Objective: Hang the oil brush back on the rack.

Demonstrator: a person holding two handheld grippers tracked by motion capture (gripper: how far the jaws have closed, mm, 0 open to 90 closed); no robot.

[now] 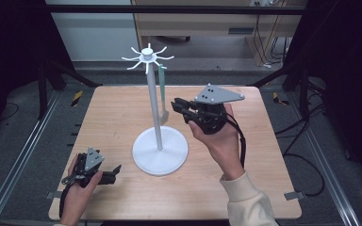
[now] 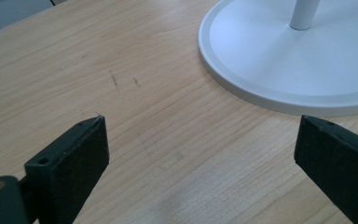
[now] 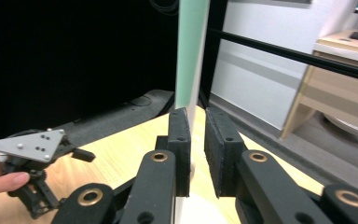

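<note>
A white stand [image 1: 159, 141] with a round base and a tall thin pole sits in the middle of the wooden table [image 1: 113, 117]. At the top of the pole is a ring of little curved hooks [image 1: 147, 57]. A pale green spatula [image 1: 162, 94] hangs down from one hook, just beside the pole. Its wide end is at the bottom, well above the table.

The person's right hand [image 1: 221, 136] holds the right gripper [image 1: 175, 105] up in the air, pointing sideways at the low end of the spatula. In the right gripper view, the two black jaws stand close together with a thin gap between them. The green handle [image 3: 191, 51] rises right behind that gap, and I cannot tell if the pads touch it.

The left hand [image 1: 78, 188] rests near the front left corner of the table, holding the left gripper [image 1: 118, 170]. It lies low and points at the stand's base. In the left gripper view its jaws are spread wide apart with only bare wood between them, and the white base [image 2: 289, 60] is just ahead.
</note>
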